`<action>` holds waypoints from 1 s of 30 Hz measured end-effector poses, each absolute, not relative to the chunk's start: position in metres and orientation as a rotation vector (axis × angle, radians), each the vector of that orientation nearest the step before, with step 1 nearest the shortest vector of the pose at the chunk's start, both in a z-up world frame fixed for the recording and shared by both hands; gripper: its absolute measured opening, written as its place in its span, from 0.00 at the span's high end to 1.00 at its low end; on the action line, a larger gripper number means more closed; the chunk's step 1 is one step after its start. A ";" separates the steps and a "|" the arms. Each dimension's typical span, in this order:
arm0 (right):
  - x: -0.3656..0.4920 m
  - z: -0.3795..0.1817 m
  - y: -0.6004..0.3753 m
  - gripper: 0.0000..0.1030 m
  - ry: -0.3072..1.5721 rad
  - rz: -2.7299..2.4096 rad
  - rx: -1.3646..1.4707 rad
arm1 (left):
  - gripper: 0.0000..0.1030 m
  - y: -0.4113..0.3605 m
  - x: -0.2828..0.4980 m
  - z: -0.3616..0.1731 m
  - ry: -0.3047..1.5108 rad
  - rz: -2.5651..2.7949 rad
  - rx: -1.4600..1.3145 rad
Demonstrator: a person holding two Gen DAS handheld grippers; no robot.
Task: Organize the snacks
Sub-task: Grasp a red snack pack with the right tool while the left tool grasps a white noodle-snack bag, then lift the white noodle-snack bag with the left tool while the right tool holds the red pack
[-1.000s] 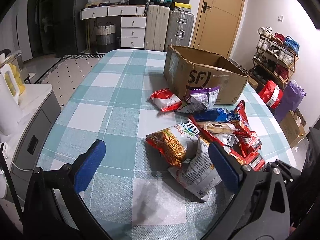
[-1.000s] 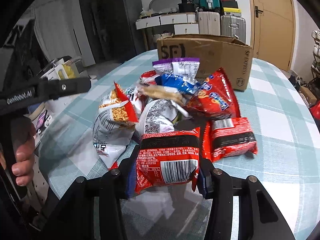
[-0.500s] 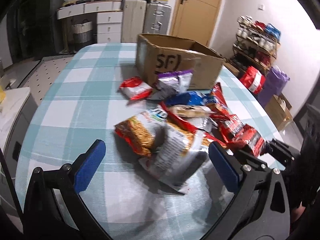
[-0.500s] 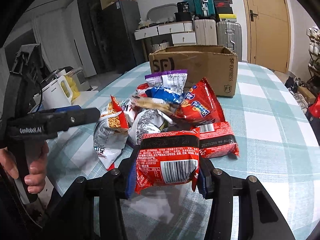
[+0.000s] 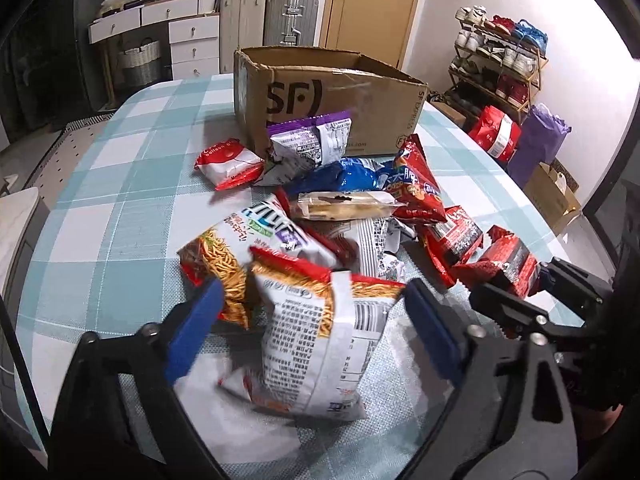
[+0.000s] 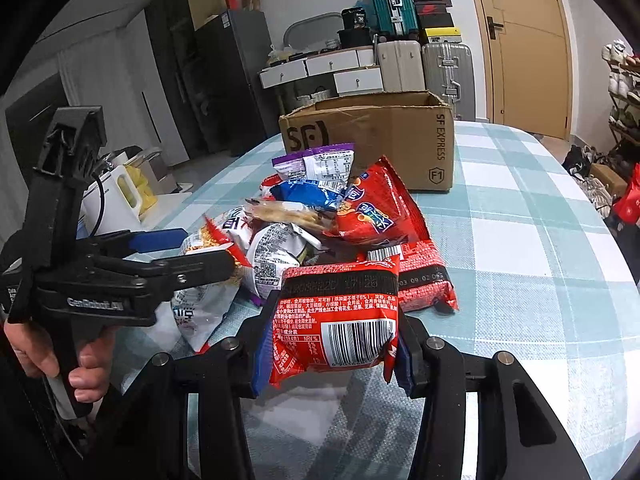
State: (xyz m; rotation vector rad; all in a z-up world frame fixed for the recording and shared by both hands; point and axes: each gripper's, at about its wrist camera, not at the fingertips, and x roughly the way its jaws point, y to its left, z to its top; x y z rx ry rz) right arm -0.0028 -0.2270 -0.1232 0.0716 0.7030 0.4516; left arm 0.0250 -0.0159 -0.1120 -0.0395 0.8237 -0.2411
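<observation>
Gripping a red snack packet [image 6: 334, 320], the right gripper [image 6: 332, 350] faces the open cardboard box [image 6: 384, 132], contents unseen, while the left gripper [image 5: 310, 334] straddles a noodle bag [image 5: 316, 344], unclenched.

I see a teal-and-white checked tablecloth [image 5: 120, 208] under the pile. My right gripper [image 6: 332, 350] has blue pads against a red packet [image 6: 336, 320] with a black band and a white barcode panel. The noodle bag [image 5: 320, 344] is white, orange and red. The box [image 5: 328, 100] is brown cardboard with black lettering.
</observation>
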 end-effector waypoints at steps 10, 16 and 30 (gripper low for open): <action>-0.004 -0.122 -0.231 0.53 0.709 0.450 0.093 | 0.66 0.005 0.027 -0.119 0.835 -0.332 -0.149; -0.007 -0.117 -0.230 0.53 0.697 0.449 0.077 | 0.70 0.004 0.026 -0.121 0.835 -0.357 -0.153; -0.007 -0.116 -0.229 0.53 0.701 0.439 0.075 | 0.72 0.016 0.020 -0.119 0.836 -0.371 -0.205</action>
